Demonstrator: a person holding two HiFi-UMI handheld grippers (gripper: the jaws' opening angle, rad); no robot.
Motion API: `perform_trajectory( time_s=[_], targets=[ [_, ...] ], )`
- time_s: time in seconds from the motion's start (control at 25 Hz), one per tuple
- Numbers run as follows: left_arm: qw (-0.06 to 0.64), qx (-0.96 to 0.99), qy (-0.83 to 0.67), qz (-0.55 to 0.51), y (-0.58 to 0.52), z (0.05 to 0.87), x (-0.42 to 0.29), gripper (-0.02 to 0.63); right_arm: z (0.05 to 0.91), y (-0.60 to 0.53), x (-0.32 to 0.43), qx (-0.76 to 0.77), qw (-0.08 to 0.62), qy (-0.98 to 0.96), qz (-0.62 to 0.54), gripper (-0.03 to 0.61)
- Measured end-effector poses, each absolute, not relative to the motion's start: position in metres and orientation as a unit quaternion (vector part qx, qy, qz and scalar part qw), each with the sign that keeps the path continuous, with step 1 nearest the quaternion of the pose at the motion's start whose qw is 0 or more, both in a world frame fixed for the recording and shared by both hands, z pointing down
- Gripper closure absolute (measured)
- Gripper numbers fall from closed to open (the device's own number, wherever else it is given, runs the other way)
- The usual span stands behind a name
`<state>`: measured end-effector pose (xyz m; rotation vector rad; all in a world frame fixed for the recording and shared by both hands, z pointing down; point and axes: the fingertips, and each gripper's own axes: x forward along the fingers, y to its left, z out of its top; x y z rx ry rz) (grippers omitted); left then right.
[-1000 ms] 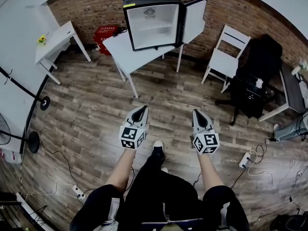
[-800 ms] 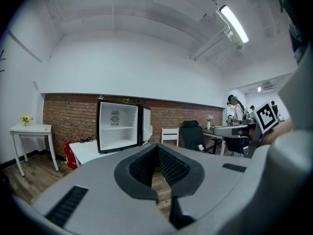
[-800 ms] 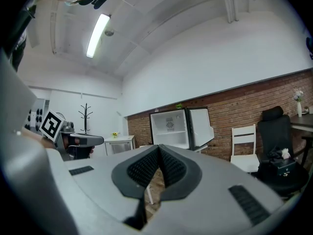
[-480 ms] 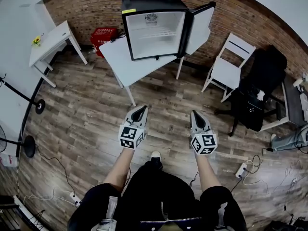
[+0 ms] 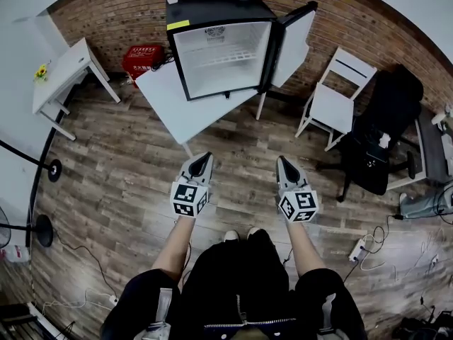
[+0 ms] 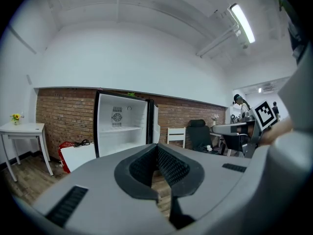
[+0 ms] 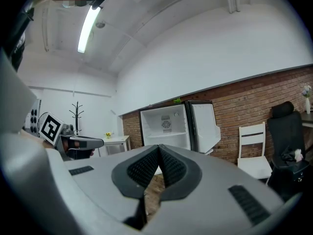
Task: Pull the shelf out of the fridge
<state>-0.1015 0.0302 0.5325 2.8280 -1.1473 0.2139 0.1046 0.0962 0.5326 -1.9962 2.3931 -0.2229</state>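
Two claws (image 5: 200,163) (image 5: 284,166) hover well short of shelf (image 5: 225,57).

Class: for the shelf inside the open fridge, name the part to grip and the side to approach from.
Grip the front edge of the shelf, likely mid-width, coming straight in through the open front of the fridge. It lies flat, walled at sides and back; the door is swung aside.
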Motion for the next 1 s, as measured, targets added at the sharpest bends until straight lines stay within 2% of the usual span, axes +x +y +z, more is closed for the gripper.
perform_trajectory(
  time_s=[0.52,1.0],
  targets=[
    [0.057,0.913,-0.398,0.074,-0.066,0.539,-0.082,0.594,0.538,-0.008,0.139,-0.627,0.006,0.774,-0.085,0.575],
    [0.058,0.883,-0.46,0.069,-0.205,0.521,-0.042,0.592,0.527,-0.182,0.181,-0.571,-0.003,0.817,-0.082,0.575]
  ],
)
